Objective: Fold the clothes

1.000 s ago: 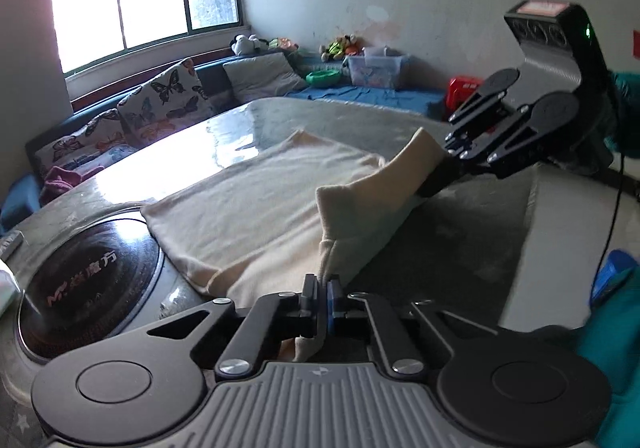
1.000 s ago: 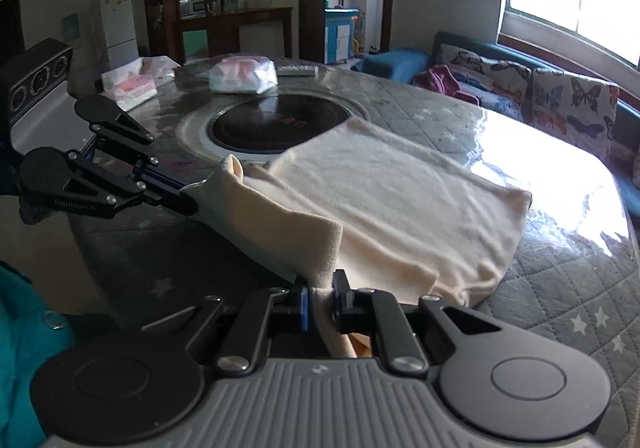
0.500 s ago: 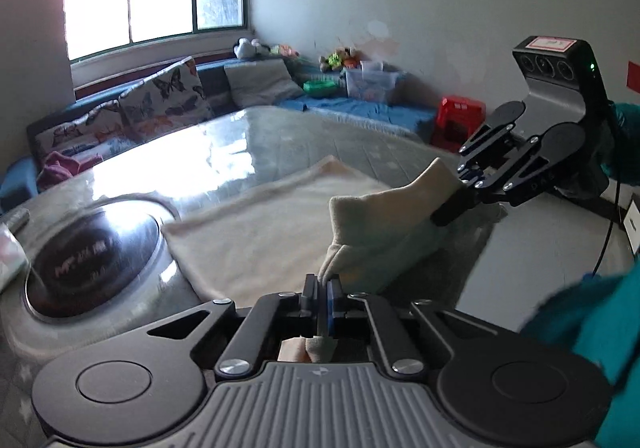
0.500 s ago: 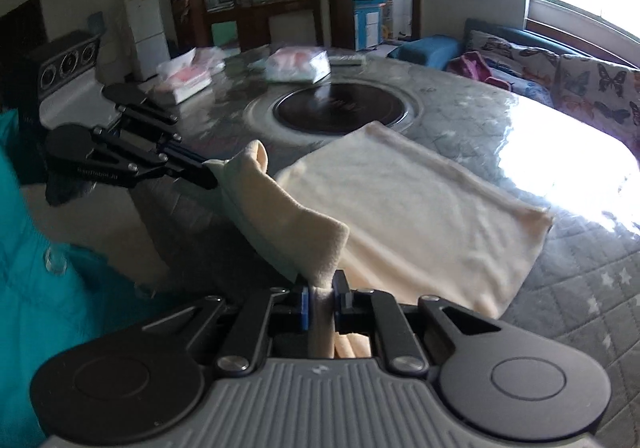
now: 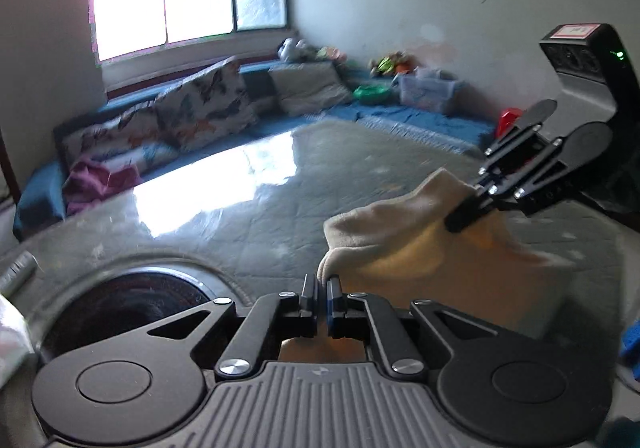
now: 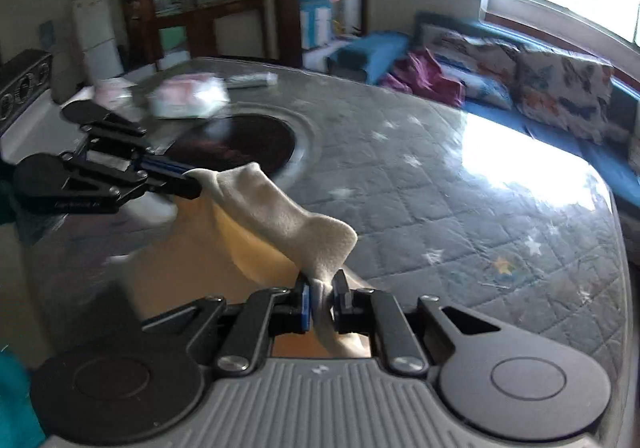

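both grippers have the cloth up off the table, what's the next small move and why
Probably carry both corners forward over the table and lower them. The left gripper and right gripper each pinch a corner of the cream cloth, its top edge is stretched between them and the rest hangs below, so nothing is laid out for a fold.

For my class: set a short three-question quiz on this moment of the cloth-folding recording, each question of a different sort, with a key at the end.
1. True or false: the left gripper and the right gripper each pinch the cream fleece cloth.
2. Multiple choice: in the right wrist view, the round black glass hob set into the quilted grey table cover lies (A) beyond the cloth, (B) on top of the cloth, (C) on the sofa.
3. Fill the gap: between the two grippers, the held edge of the cloth hangs ____ the table cover.

Key: 1 true; 2 A; 3 above.
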A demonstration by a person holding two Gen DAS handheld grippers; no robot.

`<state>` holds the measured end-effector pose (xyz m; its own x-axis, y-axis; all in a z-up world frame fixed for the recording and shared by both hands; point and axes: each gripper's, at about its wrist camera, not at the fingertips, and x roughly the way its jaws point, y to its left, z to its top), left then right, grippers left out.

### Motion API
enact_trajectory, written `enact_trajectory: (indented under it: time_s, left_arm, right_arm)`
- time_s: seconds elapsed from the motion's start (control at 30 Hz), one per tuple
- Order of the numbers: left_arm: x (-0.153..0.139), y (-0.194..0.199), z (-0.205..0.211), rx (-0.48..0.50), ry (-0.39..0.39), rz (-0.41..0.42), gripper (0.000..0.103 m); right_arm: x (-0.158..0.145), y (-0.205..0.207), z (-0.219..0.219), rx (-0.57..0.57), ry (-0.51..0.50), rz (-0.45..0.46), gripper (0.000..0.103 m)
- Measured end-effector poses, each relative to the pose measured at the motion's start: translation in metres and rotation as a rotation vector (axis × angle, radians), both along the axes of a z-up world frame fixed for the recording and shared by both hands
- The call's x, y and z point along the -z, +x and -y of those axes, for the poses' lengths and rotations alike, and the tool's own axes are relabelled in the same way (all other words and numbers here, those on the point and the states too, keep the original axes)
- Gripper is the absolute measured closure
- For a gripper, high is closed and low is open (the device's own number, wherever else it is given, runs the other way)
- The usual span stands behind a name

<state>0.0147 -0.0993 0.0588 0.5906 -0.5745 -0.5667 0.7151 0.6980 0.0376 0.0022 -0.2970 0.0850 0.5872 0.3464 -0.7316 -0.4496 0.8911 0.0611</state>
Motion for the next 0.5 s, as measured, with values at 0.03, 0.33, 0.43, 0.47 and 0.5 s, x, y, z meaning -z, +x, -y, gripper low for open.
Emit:
enact_trajectory:
  time_s: [0.03,0.33,0.43,0.47,0.5]
  left_arm:
    - [0.009,0.010,0.004,-0.023,0.012,-0.017,0.098]
    - [0.034,0.026,0.005,-0.112,0.055,-0.029,0.086]
    - [0.025,0.024,0.003,-0.147,0.054,-0.005,0.086]
    - [0.021,0.023,0.003,-0.150,0.042,-0.003,0.086]
    - [0.016,0.021,0.003,-0.151,0.030,0.000,0.086]
  right_arm:
    - [0.010,0.008,0.000,0.019,-0.006,-0.005,0.091]
    - [0.045,0.012,0.027,0.253,0.039,0.037,0.062]
    - [0.042,0.001,0.035,0.309,0.038,0.072,0.064]
    - [0.040,-0.003,0.036,0.316,0.036,0.087,0.065]
    - [0.039,-0.007,0.035,0.318,0.042,0.095,0.070]
